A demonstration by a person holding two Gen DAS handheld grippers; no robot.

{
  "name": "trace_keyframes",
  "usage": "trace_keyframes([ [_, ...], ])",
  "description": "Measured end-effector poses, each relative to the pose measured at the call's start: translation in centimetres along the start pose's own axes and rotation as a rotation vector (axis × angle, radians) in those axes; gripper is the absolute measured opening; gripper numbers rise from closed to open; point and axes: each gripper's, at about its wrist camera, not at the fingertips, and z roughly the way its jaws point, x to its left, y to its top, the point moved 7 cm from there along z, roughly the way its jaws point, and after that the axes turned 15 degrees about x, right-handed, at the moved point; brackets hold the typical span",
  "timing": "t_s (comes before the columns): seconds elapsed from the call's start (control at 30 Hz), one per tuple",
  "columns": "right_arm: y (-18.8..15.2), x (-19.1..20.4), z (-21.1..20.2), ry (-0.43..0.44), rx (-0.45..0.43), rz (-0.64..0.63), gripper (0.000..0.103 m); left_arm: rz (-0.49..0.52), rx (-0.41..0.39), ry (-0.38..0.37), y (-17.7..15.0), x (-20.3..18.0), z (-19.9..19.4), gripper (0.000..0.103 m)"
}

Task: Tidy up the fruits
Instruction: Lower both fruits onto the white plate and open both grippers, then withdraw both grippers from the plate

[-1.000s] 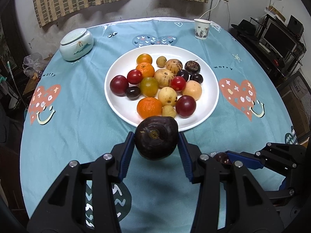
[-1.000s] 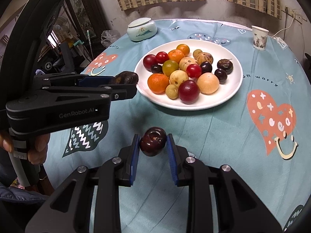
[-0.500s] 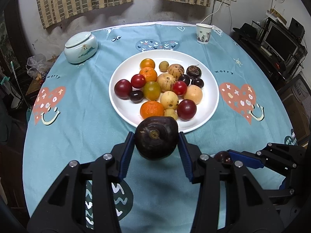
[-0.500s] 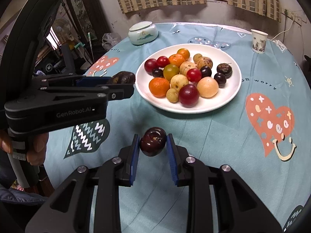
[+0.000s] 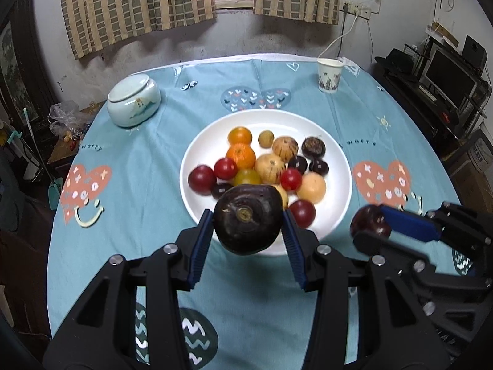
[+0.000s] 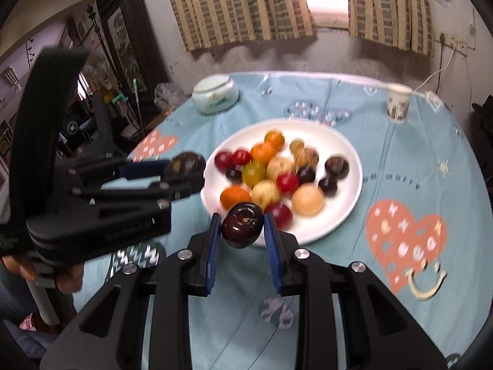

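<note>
Gripping a large dark round fruit point(image 5: 248, 218) in the left gripper point(image 5: 248, 231) and clamping a small dark-red plum point(image 6: 242, 224) in the right gripper point(image 6: 242, 234), both over the near rim of the white plate point(image 5: 336, 157); showing only from the right wrist the hand point(image 6: 66, 274) under the left gripper; sitting higher than a second ago, plate now partly hidden behind each fruit

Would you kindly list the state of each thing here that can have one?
Left gripper: shut on a dark brown fruit, off the table.
Right gripper: shut on a dark red plum, off the table.
Plate: loaded with mixed fruit.
Jar: lid on.
Paper cup: upright; contents not visible.
Curtains: parted at the middle.
</note>
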Motion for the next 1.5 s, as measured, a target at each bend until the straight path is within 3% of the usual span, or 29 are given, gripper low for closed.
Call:
trace_keyframes([
  [0.3, 3.8, -2.0, 0.1, -0.03, -0.036, 0.027, 0.028, -0.046, -0.01, 0.0, 3.8, 0.7, 0.8, 0.046],
  [0.5, 6.3, -4.5, 3.3, -0.031, 0.003, 0.095, 0.028, -0.047, 0.0, 0.037, 6.5, 0.9, 3.5, 0.047],
  [0.63, 8.3, -5.4, 5.4, -0.032, 0.031, 0.102, 0.029, -0.054, 0.016, 0.078, 7.6, 1.9, 5.6, 0.052],
  [0.83, 9.7, -6.4, 8.9, -0.053, 0.112, 0.095, 0.029, -0.07, 0.05, 0.077, 8.1, 3.1, 8.4, 0.053],
  [0.87, 9.7, -6.5, 9.2, -0.039, 0.118, 0.101, 0.032, -0.068, 0.049, 0.073, 8.0, 3.2, 8.6, 0.055],
  [0.9, 9.7, -6.6, 9.3, -0.033, 0.122, 0.105, 0.051, -0.07, 0.049, 0.072, 8.0, 3.3, 8.8, 0.055],
  [0.97, 9.6, -7.4, 9.2, -0.055, 0.097, 0.132, 0.071, -0.093, 0.055, 0.054, 8.0, 3.7, 9.1, 0.06],
  [1.07, 9.6, -8.1, 8.7, -0.021, 0.077, 0.16, 0.072, -0.098, 0.052, 0.05, 8.0, 3.9, 9.0, 0.061],
  [1.2, 8.8, -7.9, 7.0, 0.014, 0.046, 0.157, 0.073, -0.075, -0.02, 0.019, 8.4, 3.0, 6.4, 0.061],
  [1.27, 7.7, -7.4, 6.1, 0.033, 0.04, 0.147, 0.073, -0.076, -0.062, 0.012, 8.5, 2.8, 4.9, 0.07],
  [1.37, 5.6, -6.3, 4.4, 0.013, 0.015, 0.117, 0.074, -0.084, -0.119, -0.018, 8.5, 2.4, 2.2, 0.076],
  [1.5, 2.7, -5.0, 2.9, -0.008, 0.002, 0.083, 0.076, -0.096, -0.156, -0.097, 8.2, 1.7, -1.0, 0.076],
])
